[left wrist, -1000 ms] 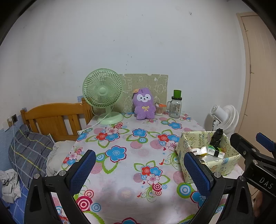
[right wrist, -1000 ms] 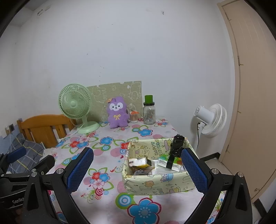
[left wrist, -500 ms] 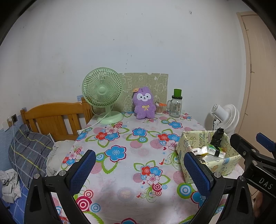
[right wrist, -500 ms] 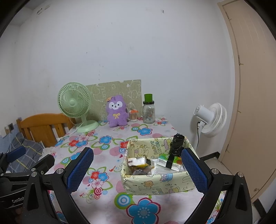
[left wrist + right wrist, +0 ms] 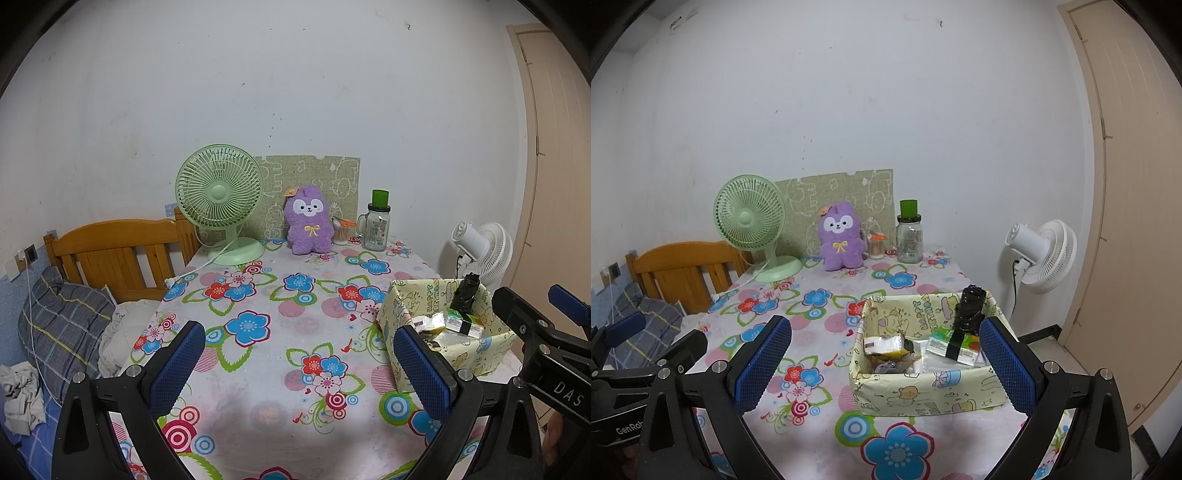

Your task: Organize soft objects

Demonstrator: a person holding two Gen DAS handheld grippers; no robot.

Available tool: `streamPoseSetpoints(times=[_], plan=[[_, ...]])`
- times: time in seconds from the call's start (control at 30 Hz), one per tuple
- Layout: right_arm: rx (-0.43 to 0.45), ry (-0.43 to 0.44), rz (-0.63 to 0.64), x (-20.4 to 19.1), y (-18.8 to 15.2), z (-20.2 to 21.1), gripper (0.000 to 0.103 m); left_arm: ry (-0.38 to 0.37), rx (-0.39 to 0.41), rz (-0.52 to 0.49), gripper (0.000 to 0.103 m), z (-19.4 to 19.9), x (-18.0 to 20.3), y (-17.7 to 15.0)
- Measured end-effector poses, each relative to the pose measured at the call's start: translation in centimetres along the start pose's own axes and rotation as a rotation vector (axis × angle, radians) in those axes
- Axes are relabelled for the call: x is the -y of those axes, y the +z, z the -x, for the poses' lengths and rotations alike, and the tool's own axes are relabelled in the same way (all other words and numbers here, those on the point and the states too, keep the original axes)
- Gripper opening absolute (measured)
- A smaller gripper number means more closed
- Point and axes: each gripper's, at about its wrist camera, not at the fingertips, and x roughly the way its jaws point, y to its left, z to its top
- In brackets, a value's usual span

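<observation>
Jaws on both the left gripper (image 5: 295, 363) and right gripper (image 5: 884, 363) are gaping wide, holding nothing. The purple plush (image 5: 307, 226) is sitting upright at the tabletop's (image 5: 280, 321) far edge, well apart; reaching it likely means squeezing its body gently, avoiding the glass jar (image 5: 376, 230) beside it, before carrying it toward the paper box (image 5: 923, 384).

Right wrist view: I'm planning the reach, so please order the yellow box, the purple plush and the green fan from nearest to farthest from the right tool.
1. Yellow box: just ahead of the open right tool, right of centre on the table.
2. Purple plush: far end, by the wall.
3. Green fan: far end, left of the plush; too close to call against it.
</observation>
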Motion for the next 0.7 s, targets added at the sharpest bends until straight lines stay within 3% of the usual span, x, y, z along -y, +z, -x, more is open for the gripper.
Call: streamPoseSetpoints(times=[0.7], plan=[[-0.001, -0.008, 0.004, 0.02, -0.06, 0.01, 0.103, 0.001, -0.003, 0.0, 0.103, -0.13, 0.04, -0.06]])
